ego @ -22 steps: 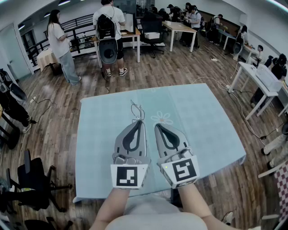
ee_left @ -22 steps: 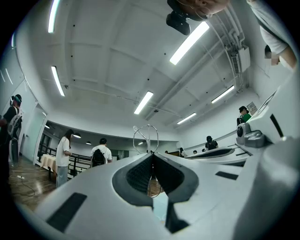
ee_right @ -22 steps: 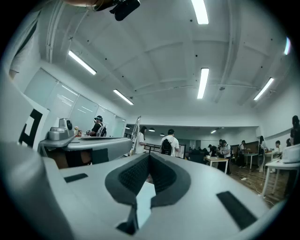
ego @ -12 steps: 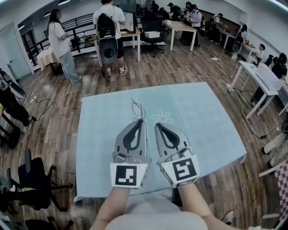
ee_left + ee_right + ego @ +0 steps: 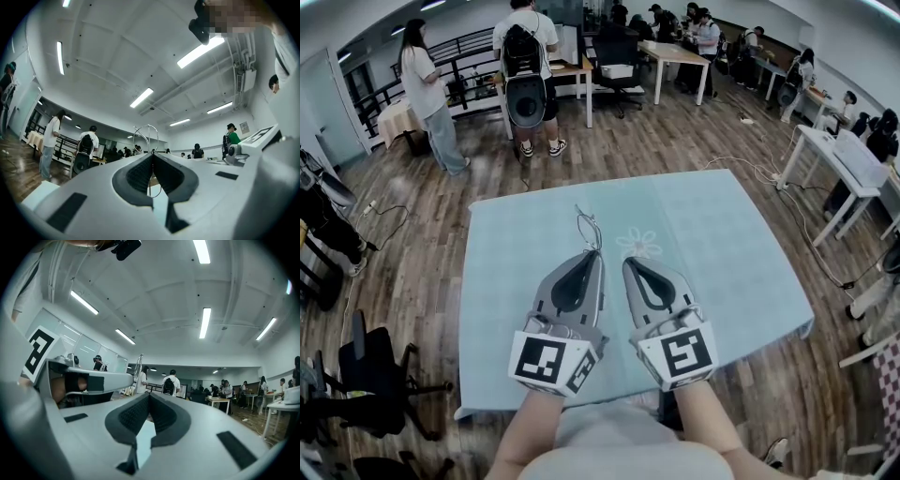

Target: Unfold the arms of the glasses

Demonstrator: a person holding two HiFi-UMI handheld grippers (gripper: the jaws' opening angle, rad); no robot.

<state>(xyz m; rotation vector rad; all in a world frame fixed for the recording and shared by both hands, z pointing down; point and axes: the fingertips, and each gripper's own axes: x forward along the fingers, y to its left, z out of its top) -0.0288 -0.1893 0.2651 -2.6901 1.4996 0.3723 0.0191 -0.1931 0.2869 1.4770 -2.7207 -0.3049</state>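
Thin wire-framed glasses (image 5: 588, 230) stick up from the tip of my left gripper (image 5: 597, 254), which is shut on them above the light blue tablecloth (image 5: 722, 253). In the left gripper view a round rim of the glasses (image 5: 145, 137) rises just beyond the left gripper (image 5: 152, 155), and a wire runs down between the closed pads. My right gripper (image 5: 626, 262) sits close beside it on the right, shut and empty. The right gripper view shows the right gripper (image 5: 149, 394) with pads together and the glasses (image 5: 138, 365) off to the left. Whether the arms are folded I cannot tell.
The table stands in a large room with a wooden floor (image 5: 412, 253). Two people (image 5: 525, 66) stand beyond its far edge by desks. Black chairs (image 5: 366, 375) are at the left, a white desk (image 5: 844, 164) at the right, and cables lie on the floor.
My left gripper has rolled, its marker cube swinging to the left and down. The glasses stay at its tip in nearly the same place. The right gripper has kept still.
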